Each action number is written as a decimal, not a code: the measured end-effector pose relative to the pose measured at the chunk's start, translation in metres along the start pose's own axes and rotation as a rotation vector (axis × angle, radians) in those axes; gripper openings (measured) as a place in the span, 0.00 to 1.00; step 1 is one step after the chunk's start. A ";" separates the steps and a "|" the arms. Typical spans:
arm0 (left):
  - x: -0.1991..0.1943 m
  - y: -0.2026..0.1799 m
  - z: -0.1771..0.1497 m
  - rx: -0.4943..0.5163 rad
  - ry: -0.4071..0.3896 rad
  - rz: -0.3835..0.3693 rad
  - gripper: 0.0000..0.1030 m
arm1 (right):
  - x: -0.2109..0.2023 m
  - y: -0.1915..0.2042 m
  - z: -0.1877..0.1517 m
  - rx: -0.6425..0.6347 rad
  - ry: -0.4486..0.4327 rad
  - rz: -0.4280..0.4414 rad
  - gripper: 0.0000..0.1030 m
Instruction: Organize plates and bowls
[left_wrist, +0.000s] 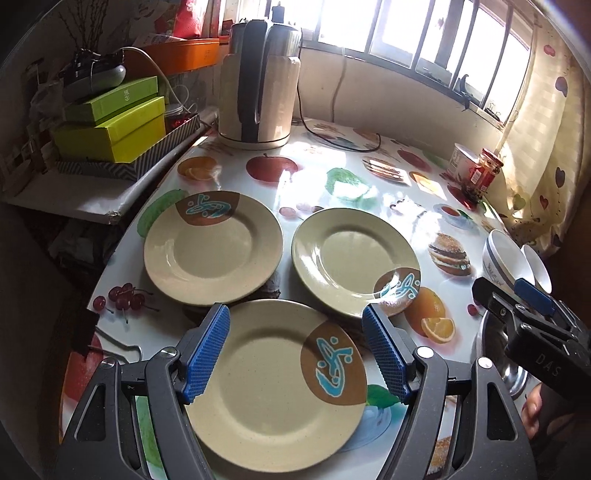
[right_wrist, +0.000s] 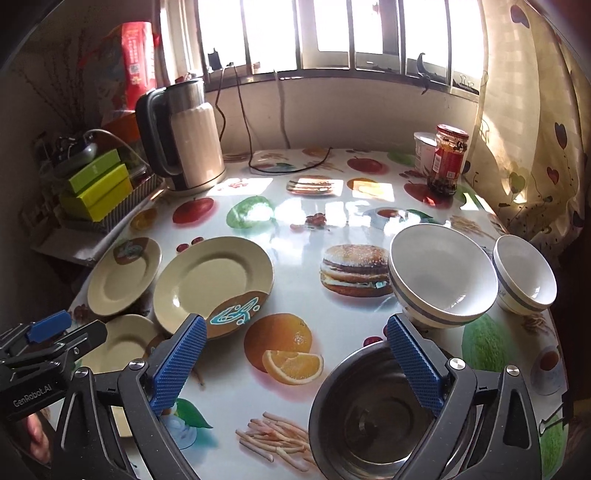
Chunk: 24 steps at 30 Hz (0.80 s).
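Glossy surfaces are seen beside matt, ribbed ones.

The table (right_wrist: 332, 221) is covered in shiny printed plastic. The plates (left_wrist: 273, 391) look glazed and speckled, the white bowls (right_wrist: 443, 277) glossy, the metal bowl (right_wrist: 373, 417) brushed steel. The blue fingers (left_wrist: 207, 354) are ribbed and matt.

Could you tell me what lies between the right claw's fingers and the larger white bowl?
In the right wrist view, only the steel bowl's far rim separates the open right claw from the larger white bowl.

three plates (left_wrist: 212, 247) (left_wrist: 354, 260) (left_wrist: 275, 380), two white bowls (right_wrist: 441, 275) (right_wrist: 524, 275), one steel bowl (right_wrist: 369, 417), one kettle (left_wrist: 258, 77), one jar (right_wrist: 448, 158), one white tub (right_wrist: 423, 151), two green boxes (left_wrist: 114, 99) (left_wrist: 110, 134).
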<state>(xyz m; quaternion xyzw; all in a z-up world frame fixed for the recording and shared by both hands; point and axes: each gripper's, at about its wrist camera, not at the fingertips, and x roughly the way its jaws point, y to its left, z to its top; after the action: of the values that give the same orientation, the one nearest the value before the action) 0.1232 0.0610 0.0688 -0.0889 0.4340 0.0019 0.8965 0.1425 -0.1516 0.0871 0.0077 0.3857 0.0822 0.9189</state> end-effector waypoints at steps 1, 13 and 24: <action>0.005 0.001 0.004 0.000 0.008 0.005 0.68 | 0.005 0.002 0.003 0.006 0.005 0.006 0.87; 0.054 0.000 0.028 -0.005 0.081 -0.051 0.49 | 0.066 0.009 0.016 0.072 0.113 0.003 0.67; 0.080 -0.004 0.034 -0.010 0.122 -0.049 0.46 | 0.097 0.005 0.017 0.113 0.167 0.013 0.48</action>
<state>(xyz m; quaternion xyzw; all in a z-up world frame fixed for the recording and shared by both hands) 0.1995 0.0570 0.0278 -0.1038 0.4854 -0.0232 0.8678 0.2211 -0.1310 0.0309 0.0553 0.4650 0.0665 0.8811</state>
